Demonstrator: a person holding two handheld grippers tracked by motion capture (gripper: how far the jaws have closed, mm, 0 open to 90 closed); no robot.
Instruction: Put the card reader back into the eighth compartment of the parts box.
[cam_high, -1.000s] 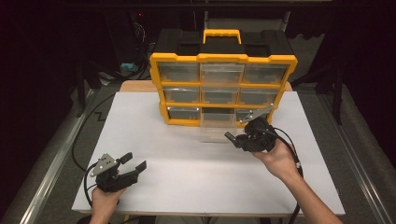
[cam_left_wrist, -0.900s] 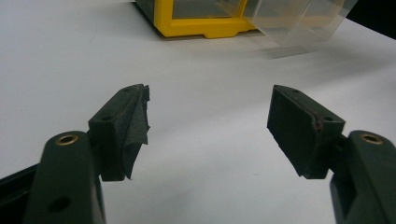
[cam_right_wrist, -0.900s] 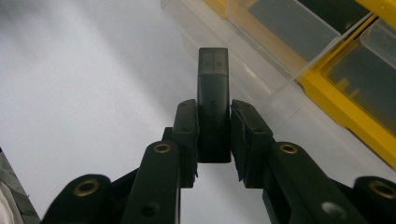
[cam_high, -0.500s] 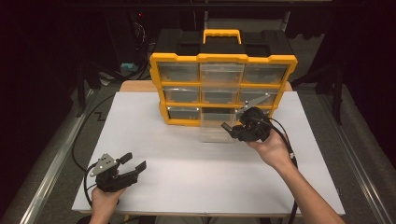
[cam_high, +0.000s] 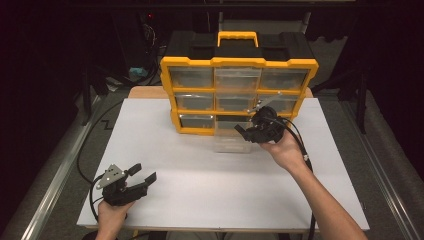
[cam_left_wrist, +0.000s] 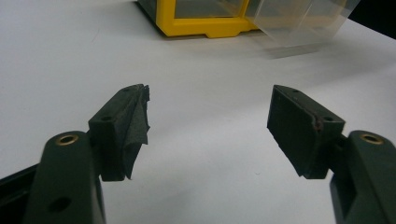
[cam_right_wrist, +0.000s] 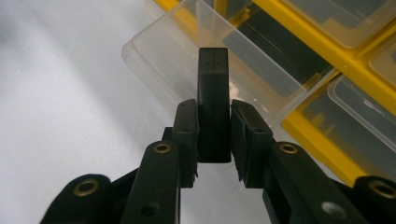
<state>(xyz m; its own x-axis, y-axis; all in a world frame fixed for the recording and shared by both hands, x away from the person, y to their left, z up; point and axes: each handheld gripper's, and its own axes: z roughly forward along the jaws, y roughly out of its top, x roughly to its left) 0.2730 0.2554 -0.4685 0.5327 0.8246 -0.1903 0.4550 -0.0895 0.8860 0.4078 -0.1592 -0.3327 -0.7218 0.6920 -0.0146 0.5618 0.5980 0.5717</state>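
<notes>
The right claw (cam_right_wrist: 214, 140) is clamped on a small black block (cam_right_wrist: 213, 100), which stands upright between the pads; in the right gripper view the block's top sits in front of the clear drawer (cam_right_wrist: 205, 56) that is pulled out of the bottom row of the yellow organiser (cam_high: 239, 95); whether the block is over the drawer's open top or just short of its near wall, I cannot tell. In the high view the right claw (cam_high: 246, 132) hovers at the organiser's lower middle, just above the pulled-out drawer (cam_high: 231, 142), which rests on the white worktop (cam_high: 210, 200).

Judging by this, the pick-up is done and the drawer is already open; what is left is to bring the block over the drawer, let it go inside, and most likely push the drawer back into its slot; the other drawers look shut.

The left claw (cam_left_wrist: 210, 126) stands wide with nothing between its pads, low over the bare worktop (cam_left_wrist: 60, 56) near the front left corner, well apart from the organiser (cam_left_wrist: 201, 23); it looks idle for now, though it may be wanted to steady the organiser when the drawer goes in.
</notes>
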